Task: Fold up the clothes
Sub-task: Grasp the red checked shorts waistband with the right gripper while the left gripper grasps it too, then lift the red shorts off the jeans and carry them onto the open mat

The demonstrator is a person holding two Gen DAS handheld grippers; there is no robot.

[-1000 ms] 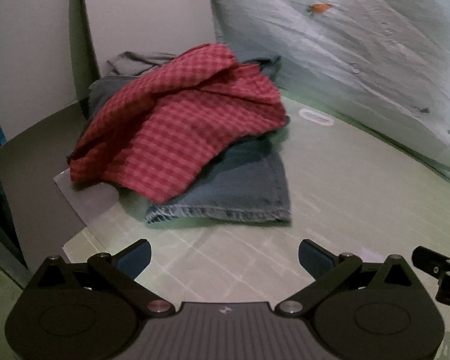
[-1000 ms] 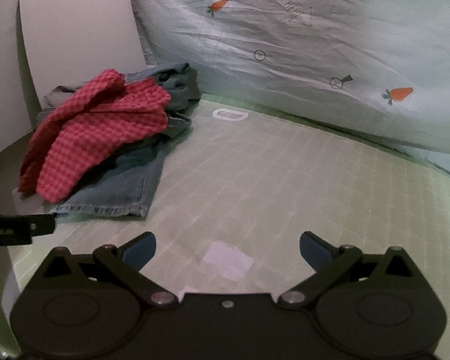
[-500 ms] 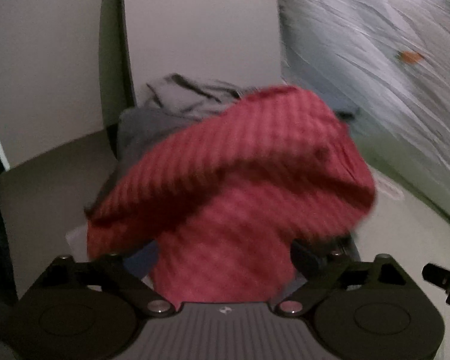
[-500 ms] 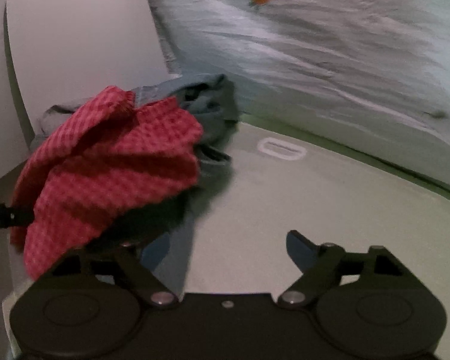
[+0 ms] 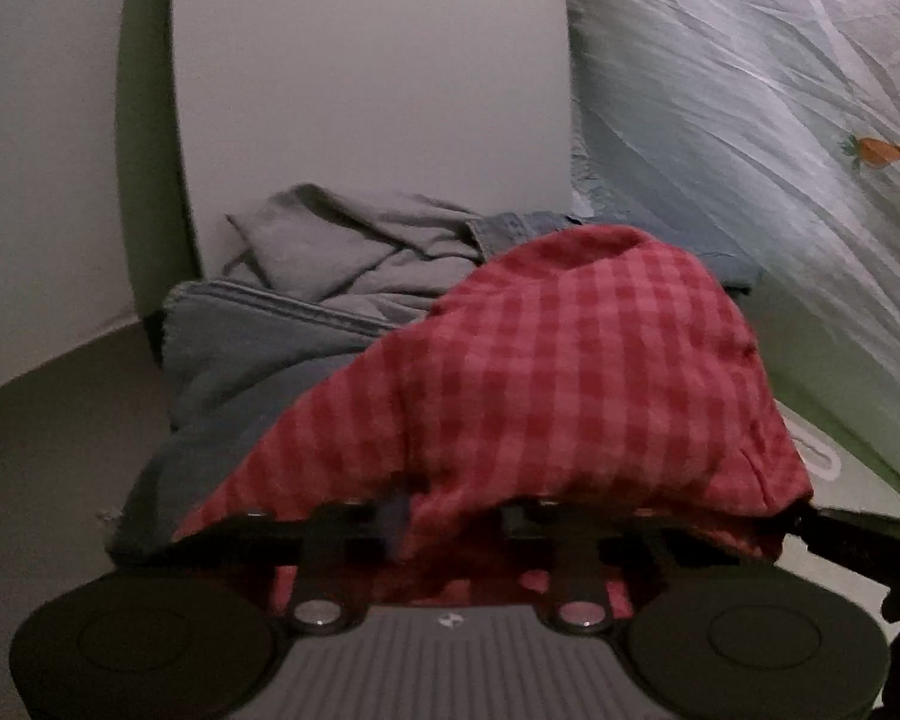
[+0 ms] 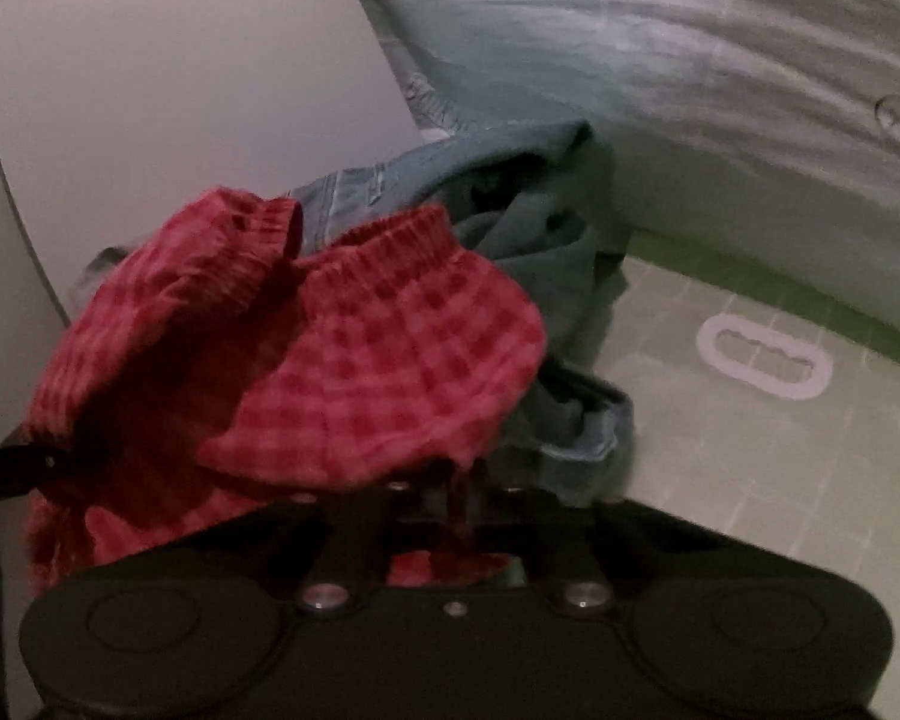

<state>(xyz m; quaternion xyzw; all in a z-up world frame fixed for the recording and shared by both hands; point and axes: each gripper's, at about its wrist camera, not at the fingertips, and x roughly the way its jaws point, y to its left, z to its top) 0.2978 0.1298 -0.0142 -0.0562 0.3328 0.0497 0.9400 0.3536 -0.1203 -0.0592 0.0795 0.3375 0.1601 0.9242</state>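
A red checked garment with an elastic waistband lies on top of a pile of clothes; it also shows in the right wrist view. My left gripper is closed in on its near edge, and the cloth drapes over the fingers. My right gripper is shut on another part of the same edge. Blue jeans and a grey garment lie under and behind it.
The pile sits on a pale green gridded mat with a white oval cut-out. A light bedsheet with carrot prints rises at the right. A white panel stands behind the pile.
Both grippers moved forward from the open mat to the pile and went from wide open to closed on the red checked garment.
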